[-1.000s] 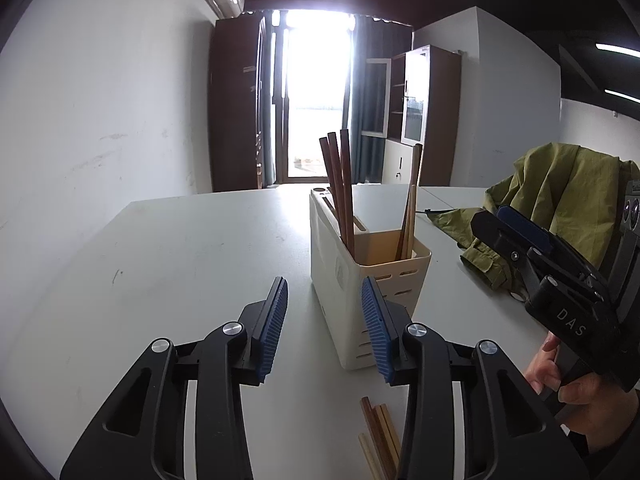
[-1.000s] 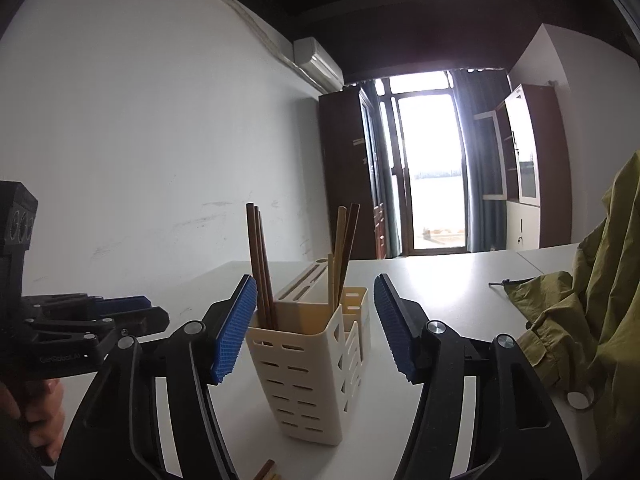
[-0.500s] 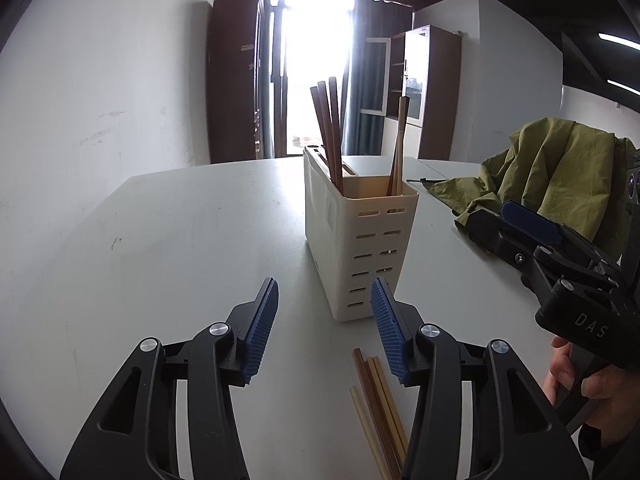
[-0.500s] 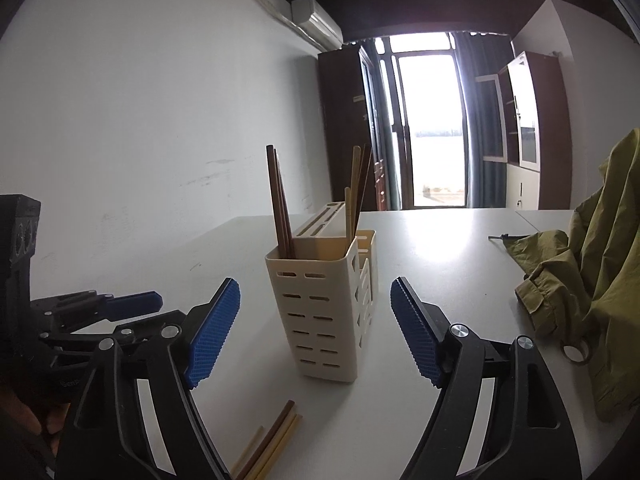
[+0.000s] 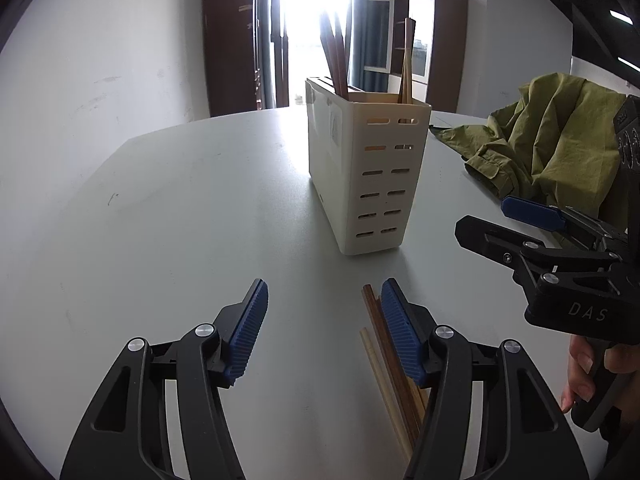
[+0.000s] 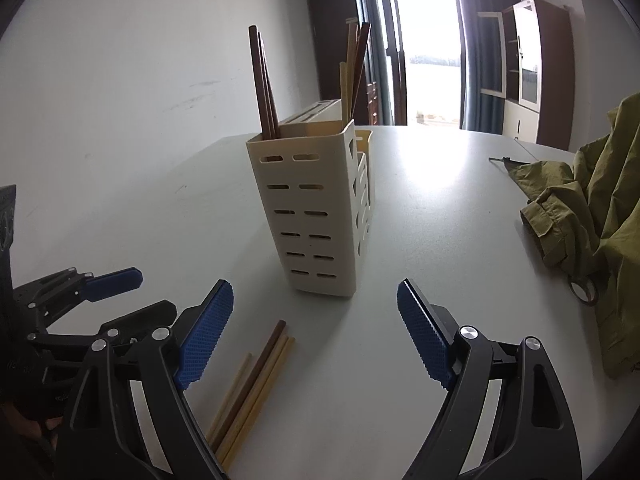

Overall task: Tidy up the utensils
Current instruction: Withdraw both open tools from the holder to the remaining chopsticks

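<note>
My left tool (image 5: 322, 330) and right tool (image 6: 316, 334) are both empty, jaws opening to take loose chopsticks (image 6: 256, 384) lying flat on the counter (image 5: 180, 208) just before the slotted utensil holder (image 6: 316, 216), where sorted chopsticks already stand upright.

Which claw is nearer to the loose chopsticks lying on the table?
Left. The left claw, opening and empty, has one finger right beside the loose chopsticks. The right claw, also opening and empty, sits further off, with them below its left finger.
</note>
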The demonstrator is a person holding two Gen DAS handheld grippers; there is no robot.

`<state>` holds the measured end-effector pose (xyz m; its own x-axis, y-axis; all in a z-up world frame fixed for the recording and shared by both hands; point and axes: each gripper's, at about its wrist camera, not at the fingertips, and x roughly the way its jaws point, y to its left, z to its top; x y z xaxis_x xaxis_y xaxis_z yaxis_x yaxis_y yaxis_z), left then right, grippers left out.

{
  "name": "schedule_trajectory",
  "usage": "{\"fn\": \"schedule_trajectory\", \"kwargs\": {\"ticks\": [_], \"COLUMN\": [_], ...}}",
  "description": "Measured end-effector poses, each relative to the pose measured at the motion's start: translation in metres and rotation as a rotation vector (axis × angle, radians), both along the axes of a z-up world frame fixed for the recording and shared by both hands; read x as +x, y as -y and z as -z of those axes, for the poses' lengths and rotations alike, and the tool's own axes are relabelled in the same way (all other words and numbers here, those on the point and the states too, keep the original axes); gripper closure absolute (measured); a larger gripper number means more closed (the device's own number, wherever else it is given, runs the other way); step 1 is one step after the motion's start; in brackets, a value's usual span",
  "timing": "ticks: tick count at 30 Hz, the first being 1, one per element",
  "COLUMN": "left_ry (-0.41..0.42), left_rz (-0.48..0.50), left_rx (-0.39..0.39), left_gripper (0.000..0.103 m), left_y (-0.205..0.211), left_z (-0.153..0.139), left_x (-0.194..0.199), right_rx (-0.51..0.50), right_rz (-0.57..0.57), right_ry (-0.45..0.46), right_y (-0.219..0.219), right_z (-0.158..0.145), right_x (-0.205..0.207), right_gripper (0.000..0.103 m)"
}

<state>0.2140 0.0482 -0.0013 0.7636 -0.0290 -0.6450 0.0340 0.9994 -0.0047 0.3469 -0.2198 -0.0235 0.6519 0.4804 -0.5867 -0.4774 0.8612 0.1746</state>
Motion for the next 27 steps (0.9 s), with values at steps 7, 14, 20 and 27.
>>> {"fn": "schedule_trajectory", "kwargs": {"ticks": [7,14,20,27], "left_ry": [-0.077,-0.122,-0.144,-0.163], "left_rz": [0.016,0.033,0.04,0.062], "left_rx": [0.025,0.023,0.021,0.012], "left_gripper": [0.044,0.044,0.044,0.045], "left_y": [0.003,0.006,0.007,0.008], "left_z": [0.025,0.042,0.052,0.055], "left_x": [0.006,0.011,0.014,0.018], "right_rx": [-0.071,-0.109,-0.135,-0.163], "right_rz": [0.019,0.019,0.026,0.024], "right_ry": [-0.161,-0.236,-0.269,-0.291], "right_y": [-0.009,-0.017,-0.023,-0.03], "right_z": [0.037,0.059,0.072,0.083], "right_x": [0.014,0.024,0.03,0.032], "right_gripper": [0.019,0.019,0.019,0.019]}}
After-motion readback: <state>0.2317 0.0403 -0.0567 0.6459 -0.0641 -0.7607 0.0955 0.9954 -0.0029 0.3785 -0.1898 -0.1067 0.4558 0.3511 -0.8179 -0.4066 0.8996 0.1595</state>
